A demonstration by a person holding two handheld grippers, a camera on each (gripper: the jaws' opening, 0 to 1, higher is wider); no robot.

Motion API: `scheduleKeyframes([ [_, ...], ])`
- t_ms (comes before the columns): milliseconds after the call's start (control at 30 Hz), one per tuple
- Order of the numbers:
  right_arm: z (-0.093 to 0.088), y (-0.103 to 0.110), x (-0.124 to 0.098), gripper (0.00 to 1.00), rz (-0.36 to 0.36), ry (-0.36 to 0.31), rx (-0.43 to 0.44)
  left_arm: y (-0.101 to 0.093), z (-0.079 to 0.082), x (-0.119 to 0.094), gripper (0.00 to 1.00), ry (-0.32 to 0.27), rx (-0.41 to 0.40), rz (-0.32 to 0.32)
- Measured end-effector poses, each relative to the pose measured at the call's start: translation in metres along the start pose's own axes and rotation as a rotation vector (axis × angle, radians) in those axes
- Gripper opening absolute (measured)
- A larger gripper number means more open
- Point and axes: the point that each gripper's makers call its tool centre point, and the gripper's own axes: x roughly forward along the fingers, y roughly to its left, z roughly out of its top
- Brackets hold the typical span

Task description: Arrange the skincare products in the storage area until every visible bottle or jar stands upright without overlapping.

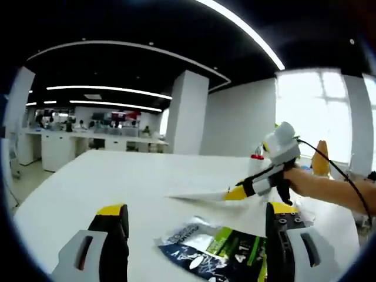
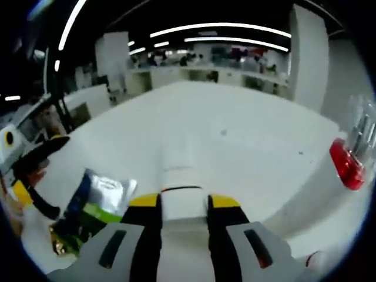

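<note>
The left hand-held gripper (image 1: 197, 226) hovers with jaws spread wide, gripping nothing, above a foil sachet (image 1: 214, 249) lying flat on the white desk (image 1: 111, 176). The right hand-held gripper (image 2: 183, 205) has its jaws closed on a white box (image 2: 181, 202); in the left gripper view it reaches in from the right, held by a person's hand (image 1: 296, 179). A red-capped bottle (image 2: 346, 163) stands at the far right.

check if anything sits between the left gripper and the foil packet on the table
Nothing visible does. The foil packet lies on the table just ahead of the open left gripper. The right gripper, shut on a white piece, is beyond the packet, out of the path.
</note>
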Motion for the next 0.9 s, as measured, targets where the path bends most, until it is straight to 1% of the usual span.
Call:
scheduleKeyframes([
  [33,-0.001,0.003,-0.005,0.28,-0.005,-0.023,-0.013,-0.01,-0.002,0.004,1.0,0.011,-0.028,-0.034],
  [67,0.001,0.005,-0.014,0.28,-0.017,-0.048,-0.027,-0.016,-0.004,0.005,1.0,0.02,-0.048,-0.048],
  [100,0.011,-0.001,-0.01,0.28,-0.024,-0.055,-0.033,-0.024,-0.007,0.008,1.0,0.035,-0.077,-0.073],
  [133,0.014,0.0,-0.015,0.28,-0.032,-0.064,-0.05,-0.03,-0.009,0.013,1.0,0.048,-0.102,-0.098],
  [167,0.012,0.001,-0.022,0.27,-0.037,-0.076,-0.049,-0.033,-0.009,0.016,1.0,0.056,-0.113,-0.11],
  [200,0.014,0.001,-0.026,0.27,-0.037,-0.085,-0.051,-0.04,-0.008,0.019,1.0,0.059,-0.14,-0.128],
  [233,0.023,0.001,-0.027,0.27,-0.03,-0.094,-0.053,-0.046,-0.005,0.022,1.0,0.049,-0.175,-0.145],
  [267,0.026,0.002,-0.03,0.27,-0.027,-0.1,-0.056,-0.051,0.001,0.026,1.0,0.026,-0.236,-0.16],
  [300,0.032,0.001,-0.031,0.27,-0.024,-0.097,-0.059,-0.055,0.005,0.028,0.99,0.012,-0.271,-0.175],
  [333,0.035,0.001,-0.033,0.27,-0.022,-0.099,-0.067,-0.056,0.009,0.031,0.99,0.005,-0.293,-0.182],
  [400,0.034,0.004,-0.038,0.27,-0.019,-0.094,-0.078,-0.057,0.006,0.035,0.97,0.012,-0.263,-0.172],
  [433,0.04,0.004,-0.038,0.27,-0.016,-0.092,-0.083,-0.053,0.002,0.038,0.95,0.027,-0.22,-0.149],
  [500,0.044,0.003,-0.042,0.27,-0.021,-0.1,-0.085,-0.044,-0.007,0.043,0.94,0.062,-0.107,-0.108],
  [533,0.041,0.006,-0.048,0.27,-0.025,-0.109,-0.09,-0.046,-0.014,0.043,0.94,0.082,-0.044,-0.087],
  [567,0.04,0.008,-0.051,0.27,-0.027,-0.111,-0.089,-0.043,-0.022,0.045,0.95,0.112,0.028,-0.051],
  [600,0.042,0.008,-0.053,0.27,-0.031,-0.109,-0.097,-0.037,-0.029,0.048,0.96,0.128,0.146,0.011],
  [633,0.043,0.009,-0.053,0.27,-0.033,-0.105,-0.1,-0.036,-0.029,0.049,0.96,0.128,0.18,0.024],
  [667,0.045,0.01,-0.057,0.27,-0.038,-0.109,-0.107,-0.026,-0.025,0.055,0.96,0.123,0.278,0.055],
  [700,0.045,0.01,-0.057,0.27,-0.039,-0.109,-0.108,-0.025,-0.024,0.06,0.96,0.118,0.37,0.077],
  [733,0.047,0.012,-0.059,0.27,-0.042,-0.106,-0.114,-0.03,-0.024,0.062,0.95,0.112,0.445,0.09],
  [767,0.049,0.013,-0.06,0.27,-0.044,-0.105,-0.119,-0.035,-0.025,0.066,0.94,0.115,0.497,0.088],
  [800,0.051,0.014,-0.061,0.27,-0.045,-0.102,-0.125,-0.042,-0.026,0.069,0.93,0.116,0.519,0.088],
  [833,0.053,0.016,-0.062,0.27,-0.046,-0.098,-0.13,-0.049,-0.026,0.073,0.91,0.117,0.513,0.081],
  [867,0.053,0.016,-0.062,0.27,-0.046,-0.097,-0.132,-0.052,-0.025,0.074,0.91,0.116,0.515,0.078],
  [900,0.055,0.02,-0.065,0.27,-0.047,-0.087,-0.147,-0.063,-0.021,0.081,0.91,0.093,0.516,0.065],
])
